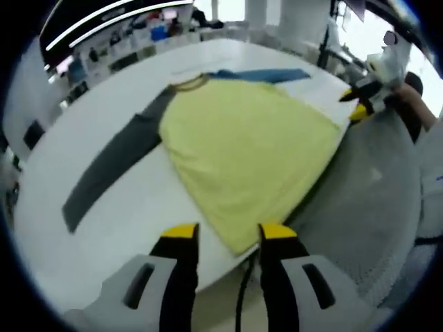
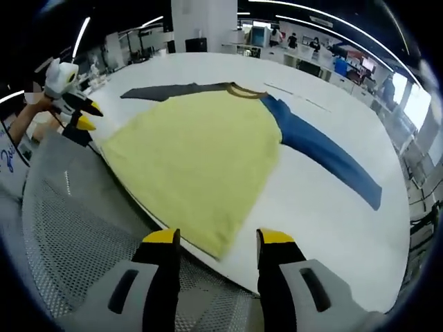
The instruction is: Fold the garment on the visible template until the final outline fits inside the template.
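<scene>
Setting: big open workshop, strip lights overhead, shelves and benches far back; a wide white table point(image 1: 97, 228) is where I'm working, with grey mesh flooring point(image 2: 76, 235) beside its edge.
Garment: a long-sleeved shirt point(image 1: 249, 152) lies flat on the table, yellow body, brown-trimmed collar point(image 2: 243, 90) at the far side, hem at the near edge.
Sleeves: the grey sleeve point(image 1: 118, 162) stretches out one way, the blue sleeve point(image 2: 325, 152) the other, both fully spread.
Template: I can't make out any marked outline under the cloth from here.
Left gripper point(image 1: 228, 232): jaws apart, nothing between them, hovering just off one hem corner.
Right gripper point(image 2: 218, 238): jaws apart too, empty, lined up on the opposite hem corner.
Cross-check: each claw pops up in the other's view, held by my hand point(image 2: 31, 104) off the table edge.
Progress: I'd say no fold is made yet.
Handling: light, limp knit by the look of it; it'll sag and drag, and could slide on that smooth top.
Where to grab: pinch a sleeve near the cuff or the hem corners, one layer cleanly.
Risk: bunching the body while pulling a sleeve over.
</scene>
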`<state>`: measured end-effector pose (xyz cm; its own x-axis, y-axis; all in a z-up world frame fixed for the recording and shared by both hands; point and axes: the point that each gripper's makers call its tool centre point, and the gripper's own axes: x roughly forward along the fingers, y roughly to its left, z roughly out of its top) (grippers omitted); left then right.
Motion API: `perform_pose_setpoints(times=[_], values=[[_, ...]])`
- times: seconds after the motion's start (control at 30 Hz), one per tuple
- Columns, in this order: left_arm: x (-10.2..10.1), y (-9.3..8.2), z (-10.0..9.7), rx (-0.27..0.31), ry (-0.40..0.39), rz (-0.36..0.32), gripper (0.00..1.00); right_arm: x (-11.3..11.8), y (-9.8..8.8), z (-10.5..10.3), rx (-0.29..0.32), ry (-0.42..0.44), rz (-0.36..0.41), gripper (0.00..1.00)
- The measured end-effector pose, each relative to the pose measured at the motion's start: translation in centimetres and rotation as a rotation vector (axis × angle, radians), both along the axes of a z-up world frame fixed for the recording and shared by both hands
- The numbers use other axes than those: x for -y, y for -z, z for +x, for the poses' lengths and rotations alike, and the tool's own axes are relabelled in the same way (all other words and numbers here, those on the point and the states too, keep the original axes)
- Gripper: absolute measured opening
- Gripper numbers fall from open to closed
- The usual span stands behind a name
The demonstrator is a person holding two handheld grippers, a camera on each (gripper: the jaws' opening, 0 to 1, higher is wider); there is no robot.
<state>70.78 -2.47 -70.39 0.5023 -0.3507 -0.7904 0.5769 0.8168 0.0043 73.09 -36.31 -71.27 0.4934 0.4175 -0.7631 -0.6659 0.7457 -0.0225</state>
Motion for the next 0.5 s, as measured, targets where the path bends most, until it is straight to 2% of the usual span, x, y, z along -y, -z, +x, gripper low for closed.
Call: perform_pose_setpoints(times=[0.27, 0.5], values=[[1.2, -2.9, 0.5, 0.087, 0.020, -0.056, 0.43, -0.2, -1.7, -0.4, 0.044, -0.010, 0.009, 0.52], [1.1, -5.0, 0.3, 0.129, 0.041, -0.029, 0.47, -1.7, -4.8, -0.5, 0.128, -0.026, 0.056, 0.56]])
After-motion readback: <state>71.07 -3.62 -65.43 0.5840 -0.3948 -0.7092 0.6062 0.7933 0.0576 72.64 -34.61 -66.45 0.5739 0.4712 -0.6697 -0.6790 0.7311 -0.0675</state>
